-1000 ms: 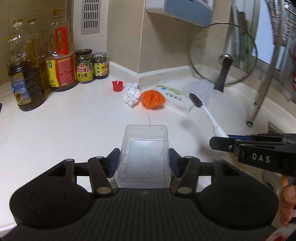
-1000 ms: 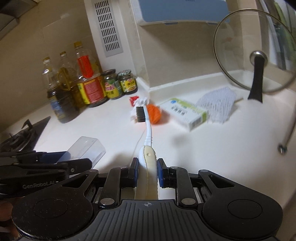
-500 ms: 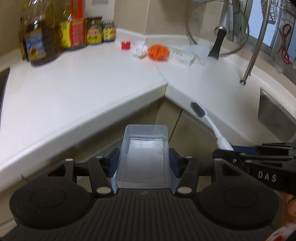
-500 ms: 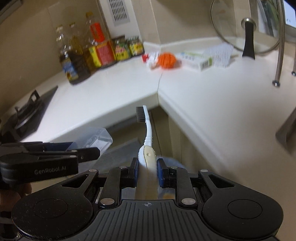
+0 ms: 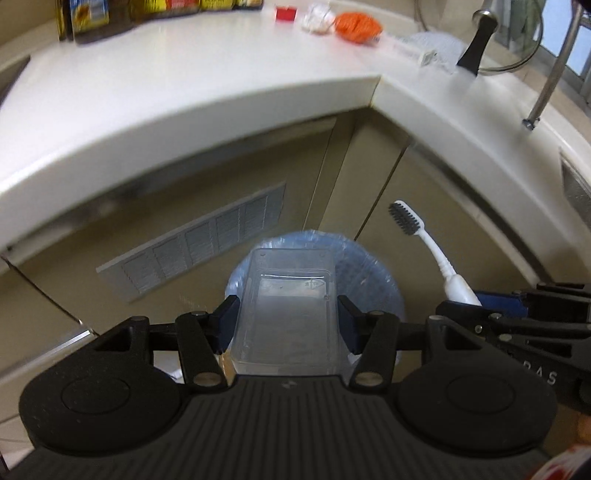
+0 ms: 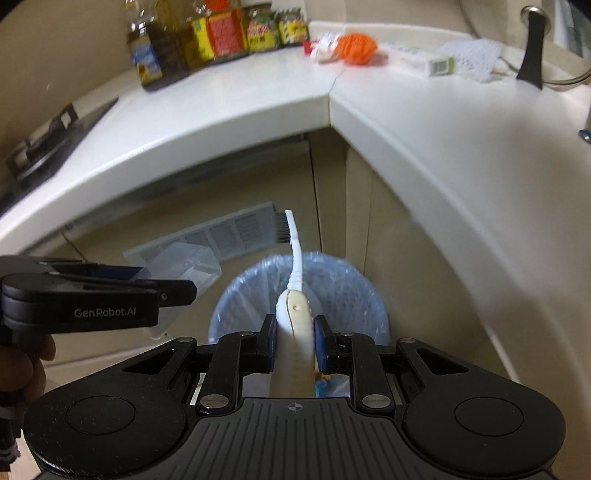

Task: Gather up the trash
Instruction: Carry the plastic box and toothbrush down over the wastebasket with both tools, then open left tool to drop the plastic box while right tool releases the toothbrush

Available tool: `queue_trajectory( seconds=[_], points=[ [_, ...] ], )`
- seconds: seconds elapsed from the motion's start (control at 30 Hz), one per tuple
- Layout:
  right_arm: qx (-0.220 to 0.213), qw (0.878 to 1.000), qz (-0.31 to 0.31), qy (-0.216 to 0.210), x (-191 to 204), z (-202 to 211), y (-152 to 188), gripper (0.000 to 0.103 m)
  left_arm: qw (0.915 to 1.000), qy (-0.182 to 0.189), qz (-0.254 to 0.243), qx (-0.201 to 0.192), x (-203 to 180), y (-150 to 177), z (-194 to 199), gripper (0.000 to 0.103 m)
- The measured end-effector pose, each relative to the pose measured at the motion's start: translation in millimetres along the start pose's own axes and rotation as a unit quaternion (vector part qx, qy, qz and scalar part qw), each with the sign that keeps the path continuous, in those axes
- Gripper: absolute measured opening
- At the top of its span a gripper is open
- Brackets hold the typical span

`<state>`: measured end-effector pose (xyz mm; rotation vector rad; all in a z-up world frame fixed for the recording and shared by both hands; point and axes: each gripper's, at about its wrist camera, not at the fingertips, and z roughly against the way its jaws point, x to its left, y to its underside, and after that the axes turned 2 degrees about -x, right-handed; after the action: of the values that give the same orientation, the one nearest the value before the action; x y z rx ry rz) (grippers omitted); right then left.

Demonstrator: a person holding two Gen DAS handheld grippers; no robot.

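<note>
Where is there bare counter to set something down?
The near counter is bare from the oil bottles to the front edge. Crowded at the back corner: red cap, crumpled paper, orange ball, carton, mesh.

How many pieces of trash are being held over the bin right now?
2. A clear plastic container is clamped in the left gripper, and a toothbrush in the right gripper, both above the lined trash bin. More trash sits on the counter.

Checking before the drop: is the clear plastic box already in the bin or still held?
Still held. The left gripper clamps the clear plastic box above the lined bin.
</note>
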<state>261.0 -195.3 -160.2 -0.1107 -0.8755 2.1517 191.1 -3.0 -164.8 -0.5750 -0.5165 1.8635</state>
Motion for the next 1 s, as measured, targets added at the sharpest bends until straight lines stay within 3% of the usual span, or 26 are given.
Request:
queue_trajectory(
  seconds=[0.57,1.0],
  points=[
    [0.048,0.999,-0.004,0.000,-23,-60,10,0.021,0.9986,-0.002,0.011,0.051,0,17,-58,0.052],
    [0.055,0.998,-0.014,0.006,-29,-72,6,0.021,0.9981,0.001,0.007,0.062,-2,11,-81,0.052]
  ],
)
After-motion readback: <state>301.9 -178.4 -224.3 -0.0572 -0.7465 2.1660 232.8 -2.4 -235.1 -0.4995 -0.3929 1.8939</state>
